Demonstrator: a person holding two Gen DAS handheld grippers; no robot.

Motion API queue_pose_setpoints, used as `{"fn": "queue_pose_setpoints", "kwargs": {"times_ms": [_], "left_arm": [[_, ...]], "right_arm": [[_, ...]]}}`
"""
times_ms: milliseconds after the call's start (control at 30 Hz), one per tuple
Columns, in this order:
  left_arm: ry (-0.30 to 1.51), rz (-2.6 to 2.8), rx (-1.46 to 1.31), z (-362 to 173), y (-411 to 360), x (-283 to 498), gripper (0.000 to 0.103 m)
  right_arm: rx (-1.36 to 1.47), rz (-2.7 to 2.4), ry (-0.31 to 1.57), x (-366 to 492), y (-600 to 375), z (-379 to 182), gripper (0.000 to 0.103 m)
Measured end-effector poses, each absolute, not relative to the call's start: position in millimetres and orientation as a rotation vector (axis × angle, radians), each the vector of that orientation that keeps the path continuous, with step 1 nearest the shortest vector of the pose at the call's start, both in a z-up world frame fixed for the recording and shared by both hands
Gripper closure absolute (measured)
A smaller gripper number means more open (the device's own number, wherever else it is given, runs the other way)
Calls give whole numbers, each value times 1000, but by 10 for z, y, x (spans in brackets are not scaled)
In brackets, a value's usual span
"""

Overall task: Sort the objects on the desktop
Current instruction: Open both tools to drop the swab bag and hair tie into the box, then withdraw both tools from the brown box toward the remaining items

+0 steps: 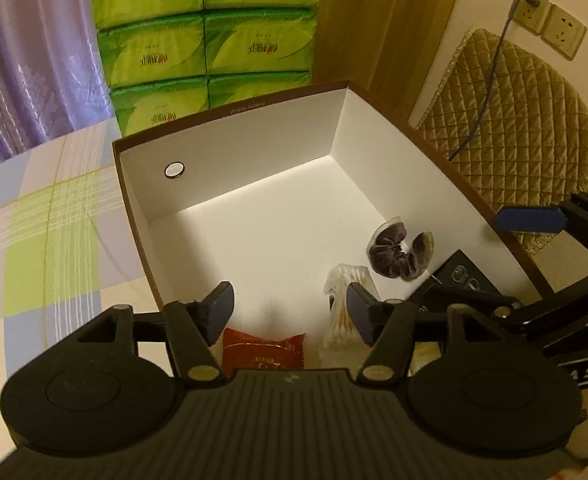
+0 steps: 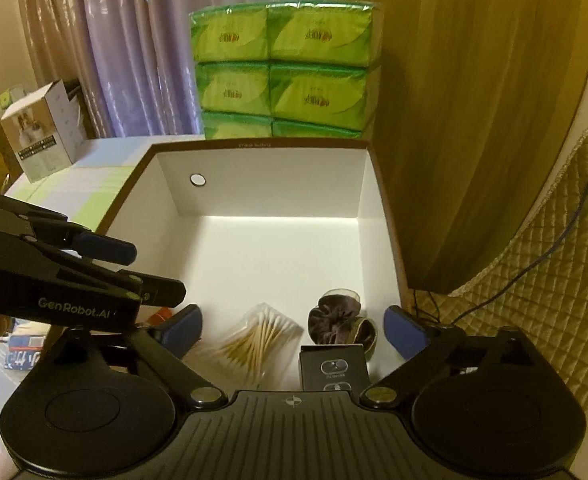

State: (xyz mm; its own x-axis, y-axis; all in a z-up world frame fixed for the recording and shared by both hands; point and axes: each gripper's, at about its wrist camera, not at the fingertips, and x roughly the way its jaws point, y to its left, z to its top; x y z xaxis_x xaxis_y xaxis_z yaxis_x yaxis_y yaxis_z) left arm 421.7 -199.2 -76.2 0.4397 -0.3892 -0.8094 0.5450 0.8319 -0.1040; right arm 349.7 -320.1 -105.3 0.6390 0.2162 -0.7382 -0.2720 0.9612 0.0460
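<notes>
A white box with a brown rim (image 1: 230, 110) (image 2: 262, 184) stands open on the table. On its floor lie a clear bag of cotton swabs (image 1: 345, 308) (image 2: 262, 340), a dark purple scrunchie (image 1: 399, 254) (image 2: 337, 320) and a small black carton (image 1: 465, 276) (image 2: 331, 368). A red snack packet (image 1: 262, 350) (image 2: 162, 314) lies at the near left, just under my left gripper (image 1: 290, 312) (image 2: 146, 272), which is open and holds nothing. My right gripper (image 2: 295, 330) (image 1: 493, 260) hangs open over the swabs and black carton, also holding nothing.
Stacked green tissue packs (image 1: 206, 40) (image 2: 286, 68) rise behind the box. A quilted chair back (image 1: 513, 120) (image 2: 553, 280) with a cable stands at the right. A white carton (image 2: 42, 136) and a blue packet (image 2: 22, 352) sit on the checked tablecloth (image 1: 54, 220) to the left.
</notes>
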Motion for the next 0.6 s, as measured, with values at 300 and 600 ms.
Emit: {"fn": "queue_pose_setpoints", "kwargs": {"times_ms": [300,600], "left_arm": [[916,-571,176,-552,-1904,3970,22],[866,-536,165,-359,-1744,3700,13]], "right_arm": [[-21,243,814,3279,-3253,-895,2],[33,202,811,3015,-3289,-784,2]]}}
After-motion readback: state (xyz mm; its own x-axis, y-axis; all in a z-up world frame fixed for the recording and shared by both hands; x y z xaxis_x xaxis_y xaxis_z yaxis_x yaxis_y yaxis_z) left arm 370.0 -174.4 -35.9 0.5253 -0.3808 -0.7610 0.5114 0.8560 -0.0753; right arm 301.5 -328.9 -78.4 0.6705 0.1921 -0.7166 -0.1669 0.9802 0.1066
